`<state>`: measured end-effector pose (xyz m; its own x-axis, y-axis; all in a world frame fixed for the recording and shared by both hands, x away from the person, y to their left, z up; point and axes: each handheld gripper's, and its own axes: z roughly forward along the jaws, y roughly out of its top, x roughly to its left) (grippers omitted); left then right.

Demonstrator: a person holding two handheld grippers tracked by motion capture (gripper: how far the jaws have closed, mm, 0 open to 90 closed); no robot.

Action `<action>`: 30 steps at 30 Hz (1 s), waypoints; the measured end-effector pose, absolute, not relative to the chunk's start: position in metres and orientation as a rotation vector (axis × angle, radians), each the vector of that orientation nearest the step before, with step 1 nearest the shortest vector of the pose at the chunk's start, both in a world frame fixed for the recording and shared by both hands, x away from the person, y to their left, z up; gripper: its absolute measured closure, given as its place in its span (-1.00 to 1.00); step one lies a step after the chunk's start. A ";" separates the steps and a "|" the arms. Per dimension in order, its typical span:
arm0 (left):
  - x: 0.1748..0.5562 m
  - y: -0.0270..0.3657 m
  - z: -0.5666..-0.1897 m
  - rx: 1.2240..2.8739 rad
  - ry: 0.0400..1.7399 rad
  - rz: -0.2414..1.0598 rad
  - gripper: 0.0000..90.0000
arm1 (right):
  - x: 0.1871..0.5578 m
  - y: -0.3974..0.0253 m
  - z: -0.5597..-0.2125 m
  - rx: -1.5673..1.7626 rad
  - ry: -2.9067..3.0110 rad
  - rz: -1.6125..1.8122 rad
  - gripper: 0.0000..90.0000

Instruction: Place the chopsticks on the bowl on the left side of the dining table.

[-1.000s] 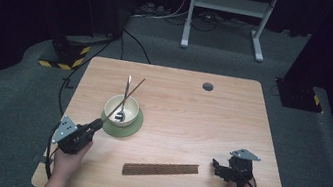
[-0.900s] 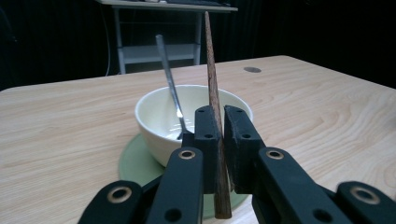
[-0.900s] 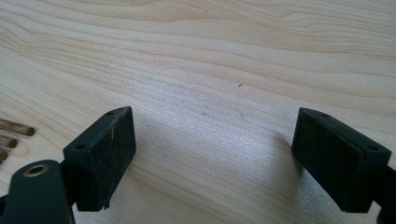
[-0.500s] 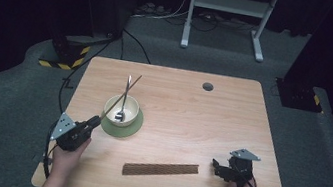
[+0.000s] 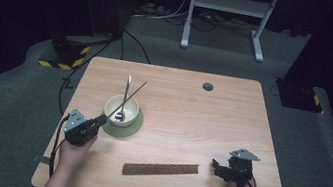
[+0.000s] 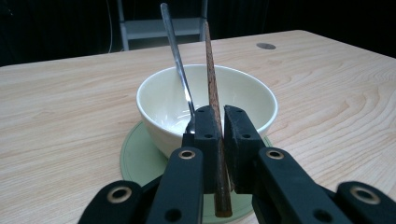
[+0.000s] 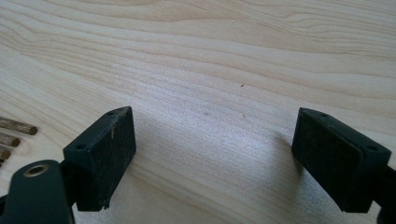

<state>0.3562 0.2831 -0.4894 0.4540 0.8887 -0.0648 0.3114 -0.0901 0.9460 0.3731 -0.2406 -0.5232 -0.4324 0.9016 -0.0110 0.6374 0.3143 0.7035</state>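
A: Where's the chopstick point(image 6: 212, 79)?

B: Clamped between the left gripper point(image 6: 220, 140)'s closed jaws, slanting up over the cream bowl point(image 6: 243, 100) on its green saucer point(image 5: 132, 129), toward the worktop point(image 5: 232, 114)'s left edge. A spoon point(image 6: 176, 51) leans in the bowl.

A: Why that slant?

B: Probably so it tips into the bowl.

A: The right gripper point(image 5: 228, 171)?

B: Jaws wide apart, empty, near the front right corner beside the chopstick bundle point(image 5: 161, 169), likely parked.

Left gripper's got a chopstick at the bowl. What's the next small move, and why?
Probably open the left gripper and let go: the chopstick it clamps already leans across the bowl beside the spoon. The right gripper is open and free near the bundle.
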 end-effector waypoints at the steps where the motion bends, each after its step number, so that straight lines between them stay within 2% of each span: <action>1: 0.356 0.283 -0.490 1.643 1.062 0.678 0.86 | 0.373 -0.241 -0.523 1.367 2.181 0.888 -0.70; 30: 0.363 0.281 -0.495 1.665 1.084 0.655 0.86 | 0.373 -0.241 -0.523 1.354 2.187 0.889 -0.70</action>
<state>0.3625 0.2814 -0.4953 0.4510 0.8892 -0.0765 0.3465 -0.0955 0.9332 0.3732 -0.2407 -0.5234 -0.4398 0.8979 -0.0171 0.6316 0.3227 0.7050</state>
